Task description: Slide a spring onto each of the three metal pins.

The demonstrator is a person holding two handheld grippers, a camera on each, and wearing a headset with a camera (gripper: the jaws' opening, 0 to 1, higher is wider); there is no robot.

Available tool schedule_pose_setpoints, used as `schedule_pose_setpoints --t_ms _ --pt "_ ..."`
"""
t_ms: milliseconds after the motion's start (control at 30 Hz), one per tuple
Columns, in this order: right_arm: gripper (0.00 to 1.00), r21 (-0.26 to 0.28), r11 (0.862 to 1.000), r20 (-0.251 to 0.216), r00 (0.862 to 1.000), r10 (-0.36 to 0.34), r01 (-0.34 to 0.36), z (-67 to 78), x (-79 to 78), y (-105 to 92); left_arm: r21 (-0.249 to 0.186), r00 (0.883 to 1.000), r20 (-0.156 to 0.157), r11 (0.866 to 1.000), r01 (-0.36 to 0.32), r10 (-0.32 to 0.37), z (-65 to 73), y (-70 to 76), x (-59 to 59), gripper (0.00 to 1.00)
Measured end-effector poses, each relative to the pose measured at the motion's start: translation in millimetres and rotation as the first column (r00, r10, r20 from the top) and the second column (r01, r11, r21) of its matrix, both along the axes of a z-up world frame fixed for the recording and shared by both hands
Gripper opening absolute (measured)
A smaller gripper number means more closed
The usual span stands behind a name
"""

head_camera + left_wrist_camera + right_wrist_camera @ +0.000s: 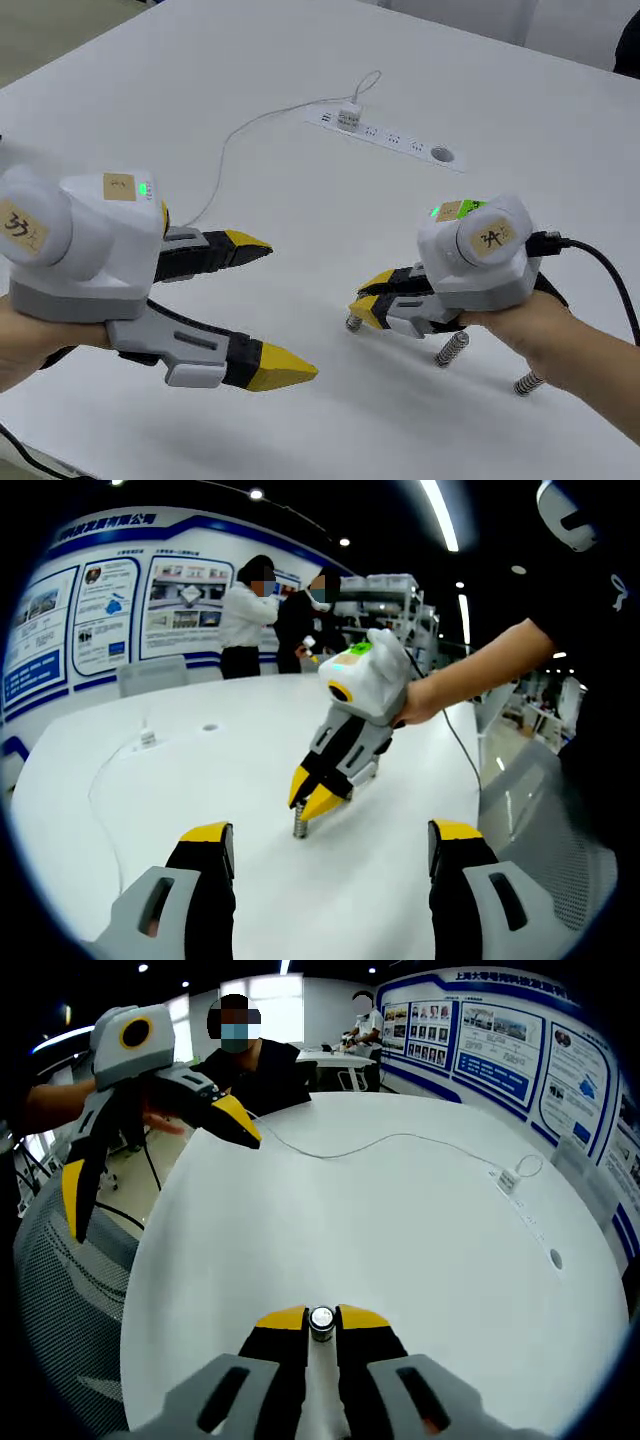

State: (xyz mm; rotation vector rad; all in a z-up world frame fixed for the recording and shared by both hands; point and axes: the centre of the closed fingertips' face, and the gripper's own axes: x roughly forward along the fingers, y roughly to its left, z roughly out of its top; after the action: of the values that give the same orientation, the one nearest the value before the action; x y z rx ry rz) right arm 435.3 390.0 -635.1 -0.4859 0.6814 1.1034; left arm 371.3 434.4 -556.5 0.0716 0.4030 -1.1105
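My right gripper (368,298) points down and left at the white table, its yellow tips shut on the top of a metal pin (322,1320). A spring (353,322) is coiled around that pin's lower part and rests on the table; the same spring (299,825) hangs below the right gripper (318,792) in the left gripper view. Two more springs (452,348) (528,382) stand upright on the table under the right hand. My left gripper (275,305) hovers to the left with its jaws wide open and nothing between them (330,840).
A white power strip (385,135) with a plug and a thin white cable (250,125) lies at the back of the table (300,60). A thick black cable (600,270) trails from the right gripper. People stand beyond the table's far edge.
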Motion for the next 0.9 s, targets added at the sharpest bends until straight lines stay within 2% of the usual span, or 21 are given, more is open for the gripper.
schedule_pose_setpoints --t_ms 900 --pt "0.13 -0.018 1.000 0.001 1.000 -0.004 0.004 -2.4 -0.6 -2.6 0.001 1.000 -0.005 1.000 0.005 -0.005 -0.6 -0.3 -0.4 0.82"
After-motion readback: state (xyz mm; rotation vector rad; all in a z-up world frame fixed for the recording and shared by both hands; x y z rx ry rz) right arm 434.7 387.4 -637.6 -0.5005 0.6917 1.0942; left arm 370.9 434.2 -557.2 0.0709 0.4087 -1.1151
